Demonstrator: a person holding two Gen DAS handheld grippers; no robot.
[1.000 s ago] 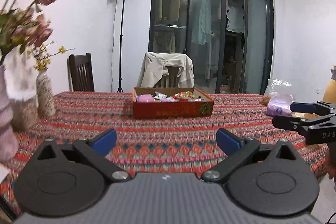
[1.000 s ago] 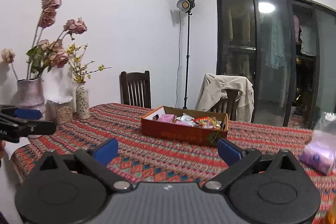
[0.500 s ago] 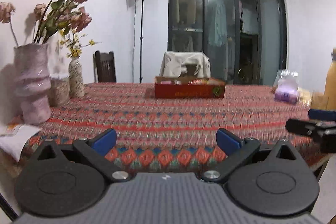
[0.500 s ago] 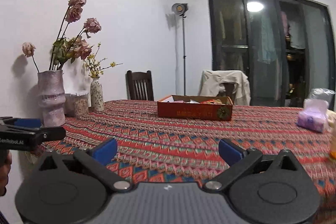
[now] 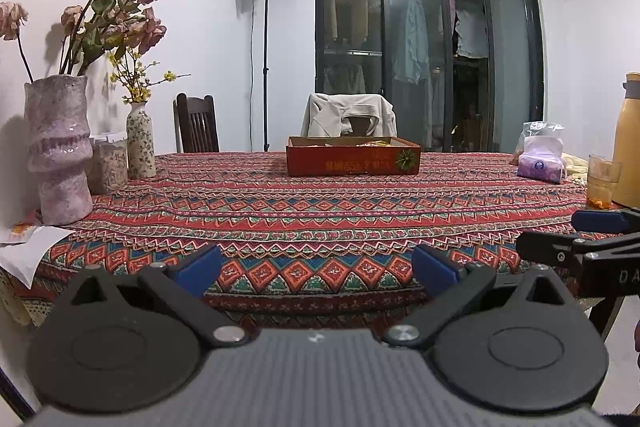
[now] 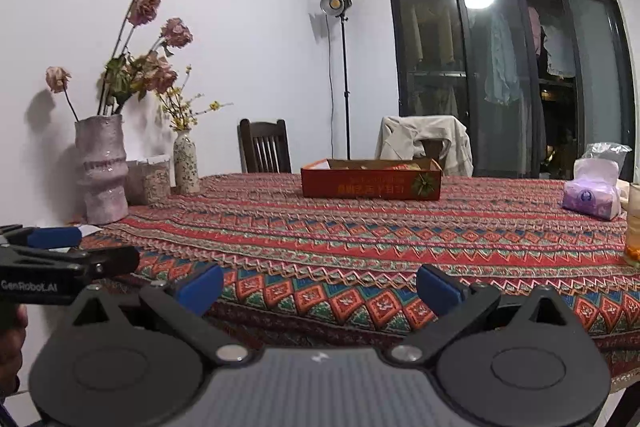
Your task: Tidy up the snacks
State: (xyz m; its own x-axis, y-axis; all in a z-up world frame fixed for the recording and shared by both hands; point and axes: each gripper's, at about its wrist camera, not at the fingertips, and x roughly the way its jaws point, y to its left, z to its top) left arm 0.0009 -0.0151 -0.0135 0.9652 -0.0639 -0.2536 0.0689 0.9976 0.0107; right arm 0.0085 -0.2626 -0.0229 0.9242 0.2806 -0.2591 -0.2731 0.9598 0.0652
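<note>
A shallow red cardboard box (image 5: 353, 160) (image 6: 371, 182) with snack packets inside stands far back on the patterned tablecloth (image 5: 320, 211) (image 6: 380, 227). Only the tops of the packets show over its rim. My left gripper (image 5: 316, 267) hangs open at the table's front edge, nothing between its blue pads. My right gripper (image 6: 319, 287) is open too, held at the same front edge, a little to the right of the left one. Each gripper appears from the side in the other's view: the right gripper (image 5: 584, 239), the left gripper (image 6: 60, 251).
At the left stand a tall pink vase (image 5: 58, 155) of dried flowers, a jar (image 5: 108, 163) and a small patterned vase (image 5: 141, 143). A purple tissue pack (image 5: 540, 163), a glass (image 5: 602, 183) and a yellow jug (image 5: 630, 143) are at the right. Chairs (image 5: 196, 125) stand behind the table.
Both grippers have pulled back from the table and dropped lower. The red box now looks farther off and its contents are mostly hidden by its rim. Both stay open.
</note>
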